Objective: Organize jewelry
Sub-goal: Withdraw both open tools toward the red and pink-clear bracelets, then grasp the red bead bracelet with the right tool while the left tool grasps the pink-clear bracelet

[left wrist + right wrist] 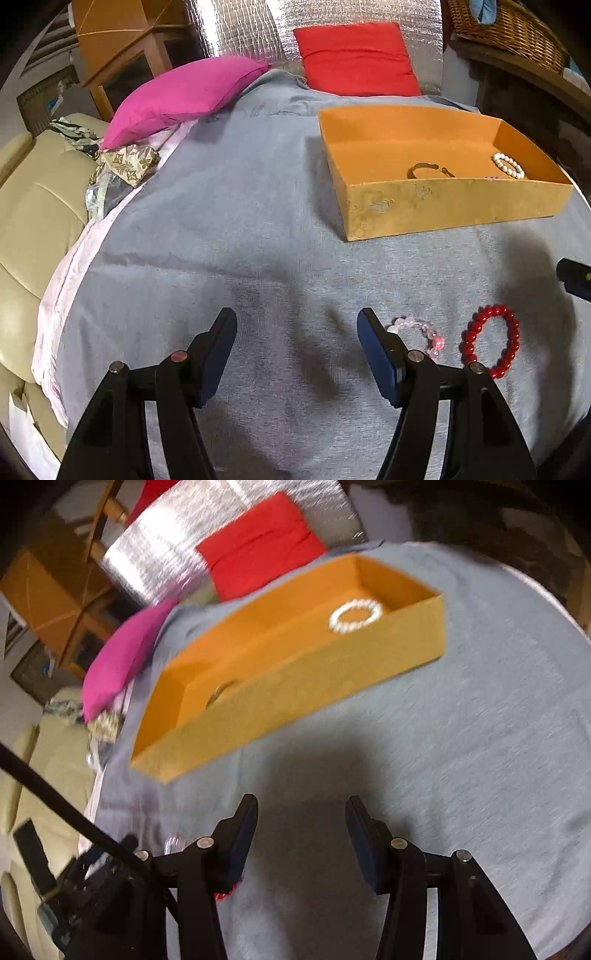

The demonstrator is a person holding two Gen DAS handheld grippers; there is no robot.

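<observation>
**Inspector A:** Orange cardboard box on the grey cloth, open-topped and near the far side, so both arms can drop pieces straight in. Inside it: a white pearl bracelet toward the right end and a brass bangle nearer the middle. A trace of purple shows beside the pearls; I cannot identify it.

**Inspector B:** Outstanding items?

**Inspector A:** Two, both loose on the cloth outside the box. The pink bead bracelet lies just beside the left gripper's right finger; the red bead bracelet sits near it, further right, not touching.

**Inspector B:** Gripper condition?

**Inspector A:** Left gripper spread wide, carrying nothing. Right gripper likewise wide and unloaded, its view blurred.

**Inspector B:** Assessment?

**Inspector A:** Task about half complete, judging by the count. The pink bracelet looks the likelier next pick for the left side.
</observation>
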